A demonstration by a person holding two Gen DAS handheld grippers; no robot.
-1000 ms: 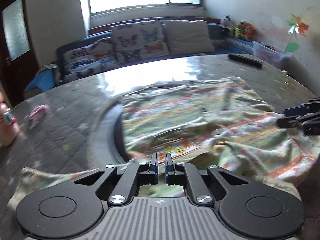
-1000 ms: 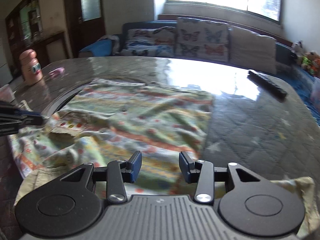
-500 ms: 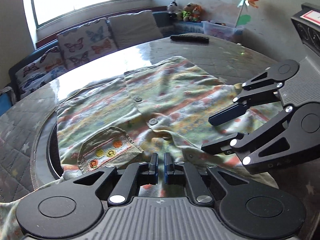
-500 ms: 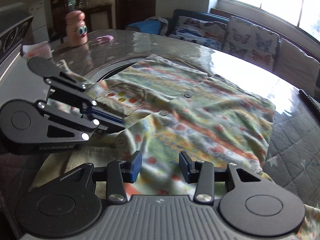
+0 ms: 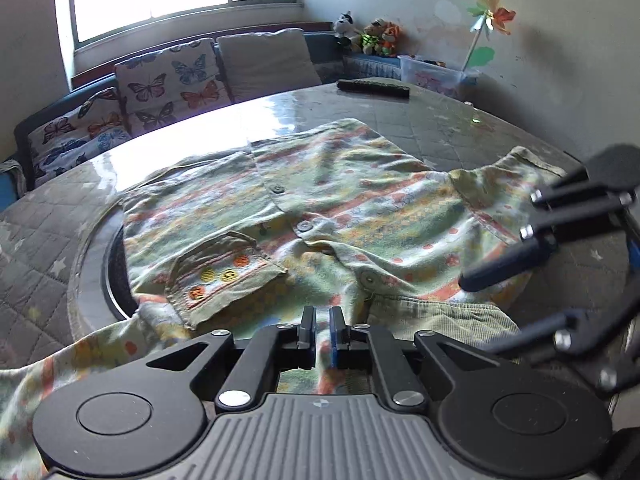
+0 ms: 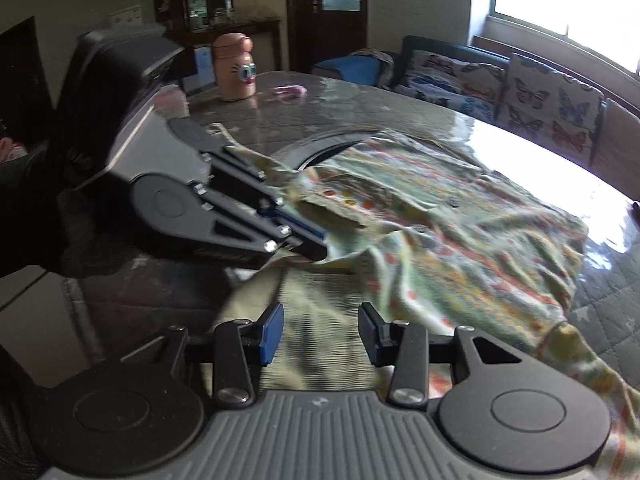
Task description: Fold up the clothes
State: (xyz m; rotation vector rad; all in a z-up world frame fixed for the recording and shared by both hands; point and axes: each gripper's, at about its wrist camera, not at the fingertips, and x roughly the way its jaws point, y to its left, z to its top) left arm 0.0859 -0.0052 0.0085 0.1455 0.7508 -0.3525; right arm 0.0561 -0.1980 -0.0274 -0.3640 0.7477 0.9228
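Lying spread across the round table (image 5: 460,128), the shirt (image 5: 340,208) is face up, patterned in green, orange and yellow stripes, with a row of buttons (image 5: 305,226) down its front and a chest pocket (image 5: 224,276) showing smiley dots. At the far left of the left wrist view a sleeve (image 5: 60,364) trails off toward the table's near edge. Beside it, the left gripper (image 5: 319,330) has its fingers drawn almost together with only a thin slit between the pads; cloth near the collar sits in and under that slit, but whether it is truly pinched cannot be told from this view. In the right wrist view the same gripper (image 6: 310,246) has its tips pressed against a raised fold of the shirt (image 6: 460,248) just below the pocket (image 6: 344,204). Further right in the left wrist view, the right gripper (image 5: 492,308) is blurred, its two fingers spread wide over the collar side of the shirt, holding nothing. Its own camera shows the gripper (image 6: 320,330) with a broad gap between the pads and pale ribbed cloth lying beneath. The other sleeve (image 5: 516,172) lies out flat to the right. At the table's far side lies a dark remote (image 5: 374,88); a pink bottle (image 6: 234,68) stands at the opposite edge.
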